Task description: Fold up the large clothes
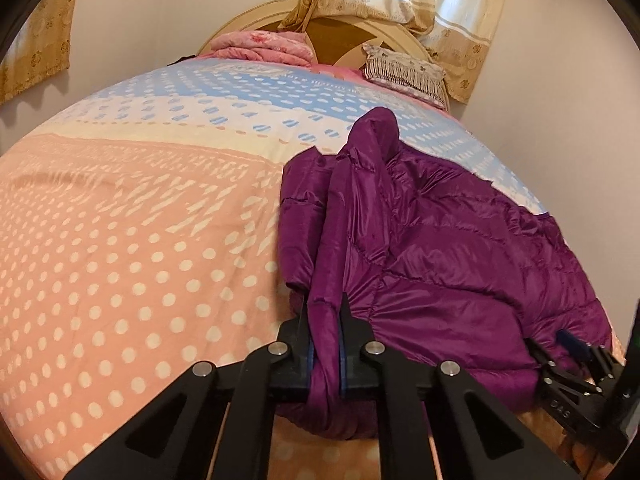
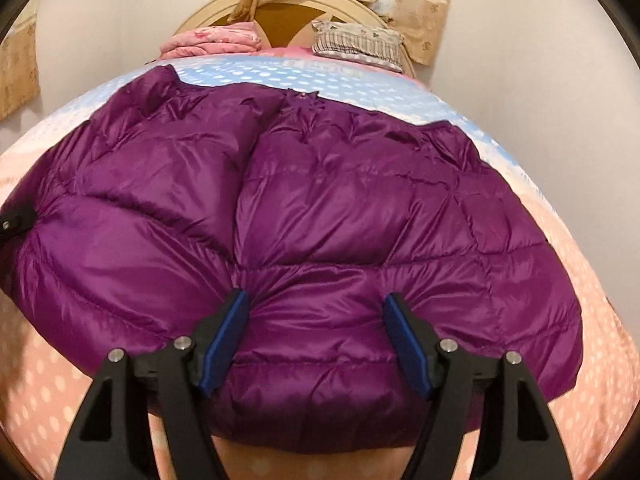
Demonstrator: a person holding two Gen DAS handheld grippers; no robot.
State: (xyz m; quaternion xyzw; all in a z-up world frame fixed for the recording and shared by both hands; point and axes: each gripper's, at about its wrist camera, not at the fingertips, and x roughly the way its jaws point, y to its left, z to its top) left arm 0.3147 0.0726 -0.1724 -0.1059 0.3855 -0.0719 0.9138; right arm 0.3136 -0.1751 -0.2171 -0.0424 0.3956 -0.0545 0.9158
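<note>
On the dotted bedspread (image 1: 120, 240), a purple down jacket (image 2: 320, 208) is spread near the near edge. A fold of its hem is pinched by the left gripper (image 1: 325, 320); the right gripper (image 2: 316, 320) is held spread over the hem.

One jacket (image 2: 320, 208), one bed (image 1: 120, 240), one pillow (image 1: 404, 66), one pink quilt (image 1: 264, 46), two grippers (image 1: 325, 320) (image 2: 316, 308).
</note>
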